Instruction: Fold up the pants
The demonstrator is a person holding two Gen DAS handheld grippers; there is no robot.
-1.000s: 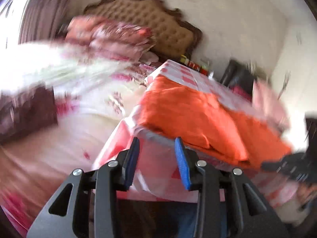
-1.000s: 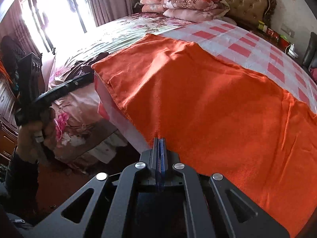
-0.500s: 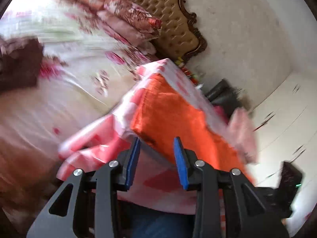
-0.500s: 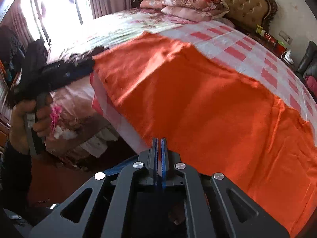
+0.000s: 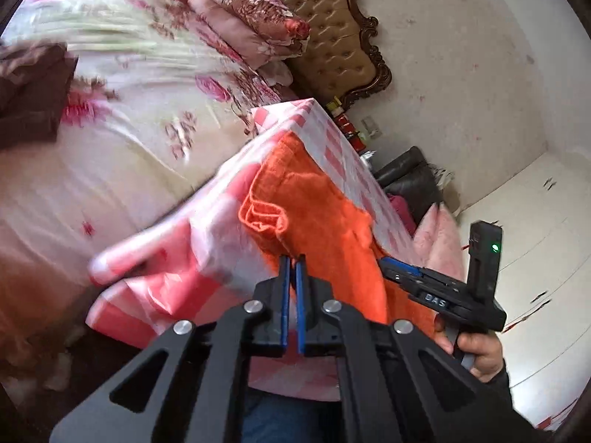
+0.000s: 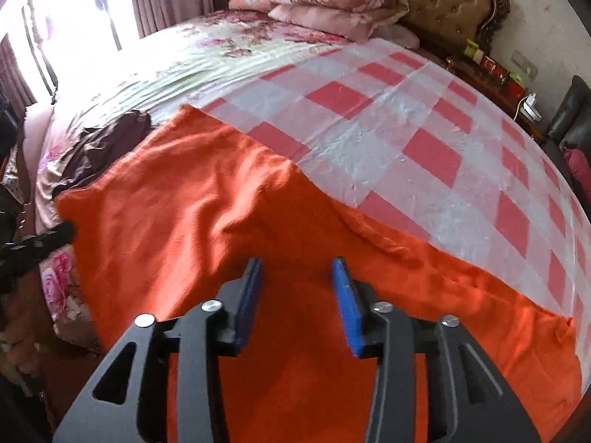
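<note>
Since a second ago the left gripper [image 5: 291,264] has swung in to the corner of the pants [image 6: 229,221] and its jaws have just closed; they now stand together at the cloth's edge, though whether cloth is pinched between them I cannot tell. The right gripper [image 6: 297,267] has travelled across the pants and its jaws have just been opening; they now stand apart above the fabric with nothing pressed between them. The bed [image 6: 207,51] carries a checked sheet [image 6: 406,118], and the orange pants lie spread along its near edge. A dark garment [image 6: 107,144] lies just beyond them. A hand [image 5: 476,350] holds the right gripper's handle.
</note>
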